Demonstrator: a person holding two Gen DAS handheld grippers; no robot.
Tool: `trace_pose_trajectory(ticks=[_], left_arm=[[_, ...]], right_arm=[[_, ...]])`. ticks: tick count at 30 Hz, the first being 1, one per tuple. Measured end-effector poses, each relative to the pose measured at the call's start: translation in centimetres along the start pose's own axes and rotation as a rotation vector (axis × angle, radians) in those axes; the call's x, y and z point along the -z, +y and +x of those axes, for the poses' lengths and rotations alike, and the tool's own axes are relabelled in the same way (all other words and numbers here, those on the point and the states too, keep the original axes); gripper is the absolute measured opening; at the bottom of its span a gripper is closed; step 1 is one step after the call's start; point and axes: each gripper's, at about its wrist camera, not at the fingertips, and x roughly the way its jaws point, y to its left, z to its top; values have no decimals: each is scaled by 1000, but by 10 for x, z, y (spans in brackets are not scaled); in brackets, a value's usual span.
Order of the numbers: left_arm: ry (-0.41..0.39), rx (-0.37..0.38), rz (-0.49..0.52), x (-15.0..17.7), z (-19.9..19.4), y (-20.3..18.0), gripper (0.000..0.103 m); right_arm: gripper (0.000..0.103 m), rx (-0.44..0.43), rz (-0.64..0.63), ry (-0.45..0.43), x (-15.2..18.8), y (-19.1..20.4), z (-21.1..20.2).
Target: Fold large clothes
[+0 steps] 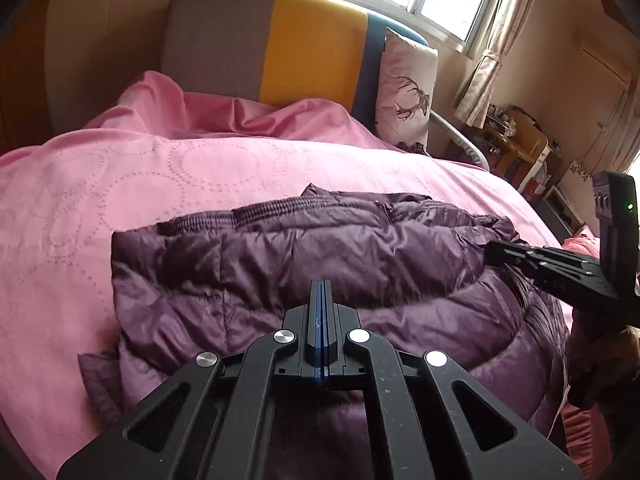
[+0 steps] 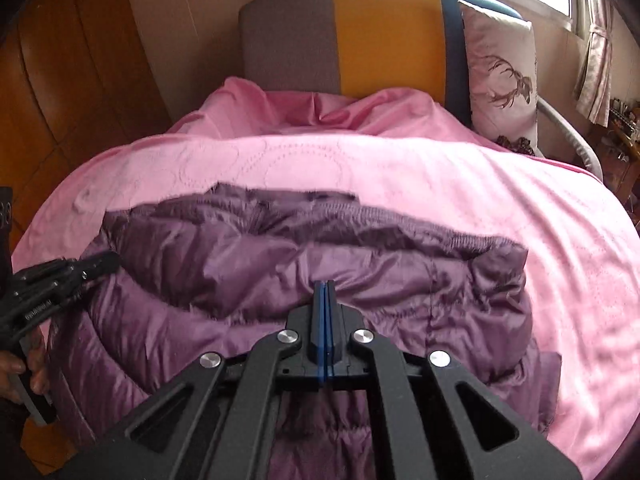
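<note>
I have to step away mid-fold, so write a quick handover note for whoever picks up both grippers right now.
Left hand-held gripper: shut, empty, above the jacket.
Right hand-held gripper: shut, empty, also over it.
Purple puffer jacket: lies on the pink bedspread, far part doubled over toward the near side, lumpy.
Done: one fold, it seems.
Left: probably flatten it and fold it smaller.

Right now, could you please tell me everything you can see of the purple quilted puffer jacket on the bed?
The purple quilted puffer jacket is shiny, padded fabric stitched in puffy bands, with a ribbed elastic edge along its far side. It lies folded over itself, rumpled, on the pink bedspread. The left gripper and right gripper are both shut above its near half; whether they pinch any fabric cannot be told.
</note>
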Motion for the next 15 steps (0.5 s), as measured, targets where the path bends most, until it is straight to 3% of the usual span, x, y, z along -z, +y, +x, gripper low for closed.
trace_pose_trajectory(ticks=[5, 8, 15], left_arm=[[86, -57, -70, 4, 40, 17, 0], [78, -56, -114, 9, 49, 29, 0], [58, -94, -114, 12, 50, 25, 0]], right_arm=[[0, 75, 10, 44, -3, -6, 30], [0, 85, 43, 58, 1, -15, 47], [0, 145, 37, 26, 12, -15, 68]])
